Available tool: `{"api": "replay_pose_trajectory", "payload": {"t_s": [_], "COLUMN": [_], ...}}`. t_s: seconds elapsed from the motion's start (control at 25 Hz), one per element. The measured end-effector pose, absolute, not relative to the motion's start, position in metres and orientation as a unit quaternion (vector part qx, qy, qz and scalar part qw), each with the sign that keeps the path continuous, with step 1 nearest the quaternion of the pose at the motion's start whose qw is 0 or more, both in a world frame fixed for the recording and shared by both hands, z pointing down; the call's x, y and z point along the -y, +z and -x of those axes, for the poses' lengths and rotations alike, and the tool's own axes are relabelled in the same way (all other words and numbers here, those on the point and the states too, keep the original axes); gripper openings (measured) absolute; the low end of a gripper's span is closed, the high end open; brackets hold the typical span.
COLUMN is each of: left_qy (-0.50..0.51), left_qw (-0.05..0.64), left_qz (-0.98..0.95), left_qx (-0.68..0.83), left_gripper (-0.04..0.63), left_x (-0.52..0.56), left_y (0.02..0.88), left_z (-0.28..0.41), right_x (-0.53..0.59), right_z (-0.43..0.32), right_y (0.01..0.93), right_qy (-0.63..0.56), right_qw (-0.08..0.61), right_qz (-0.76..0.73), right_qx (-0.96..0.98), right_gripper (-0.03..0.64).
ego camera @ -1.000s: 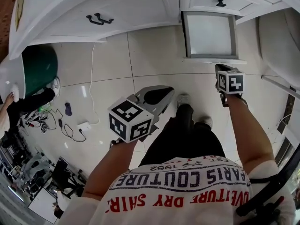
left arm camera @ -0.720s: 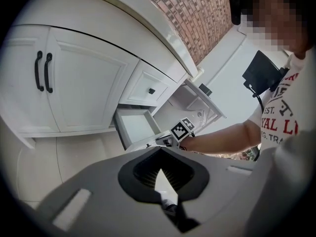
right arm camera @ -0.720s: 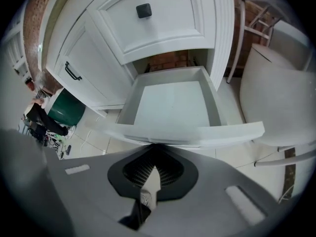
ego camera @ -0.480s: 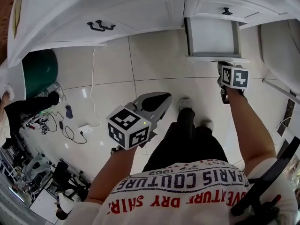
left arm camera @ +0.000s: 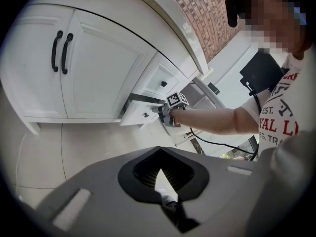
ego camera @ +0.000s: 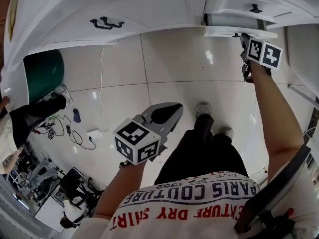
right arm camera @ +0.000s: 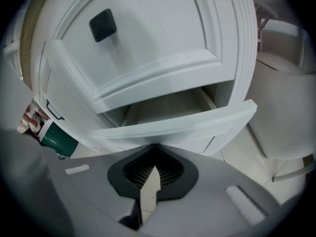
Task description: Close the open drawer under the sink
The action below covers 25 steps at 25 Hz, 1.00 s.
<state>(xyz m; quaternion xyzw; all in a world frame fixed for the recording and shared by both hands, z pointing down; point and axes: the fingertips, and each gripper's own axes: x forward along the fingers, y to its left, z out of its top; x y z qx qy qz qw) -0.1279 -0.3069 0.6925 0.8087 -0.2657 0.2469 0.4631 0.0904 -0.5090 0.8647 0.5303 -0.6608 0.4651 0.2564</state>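
Observation:
The white drawer (ego camera: 238,31) under the sink stands only slightly out of the cabinet, with a narrow gap behind its front. My right gripper (ego camera: 244,38) is shut and its tips press against the drawer front (right arm camera: 187,126), seen close up in the right gripper view. Above it is a closed drawer with a black knob (right arm camera: 102,24). My left gripper (ego camera: 174,109) is shut and empty, held low over the tiled floor, well back from the cabinet. In the left gripper view the drawer (left arm camera: 140,113) and the right gripper (left arm camera: 170,110) appear far ahead.
Closed double cabinet doors with black handles (ego camera: 102,22) lie left of the drawer. A green bin (ego camera: 42,73) and cables with a power strip (ego camera: 89,133) sit on the floor at the left. A white rounded fixture (right arm camera: 284,107) stands right of the drawer. My feet (ego camera: 204,108) are on the tiles.
The drawer has slid from wide open to nearly shut. My right gripper moved forward with it, against its front. The left gripper stayed about where it was.

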Motion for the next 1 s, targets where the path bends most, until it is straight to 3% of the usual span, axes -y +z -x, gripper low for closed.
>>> {"api": "replay_pose_trajectory", "payload": {"t_s": [0.28,0.76,1.0], "left_qy": [0.256,0.257,0.236], "left_qw": [0.459,0.448,0.438], "left_qz": [-0.807,-0.811,-0.823], "left_qx": [0.269,0.275,0.274], "left_gripper": [-0.009,-0.009,-0.009], "left_x": [0.306,0.326,0.342], "left_y": [0.707,0.702,0.661], "left_z": [0.136,0.131,0.118], "right_x": [0.561,0.566,0.511], "right_z": [-0.090,-0.092,-0.073], "right_y": [0.865,0.860,0.804], "right_qy": [0.474,0.467,0.445], "right_qw": [0.213,0.227,0.247], "right_qz": [-0.557,-0.540,-0.485], "right_qx": [0.648,0.662,0.711], "right_gripper": [0.008,0.008,0.008]}}
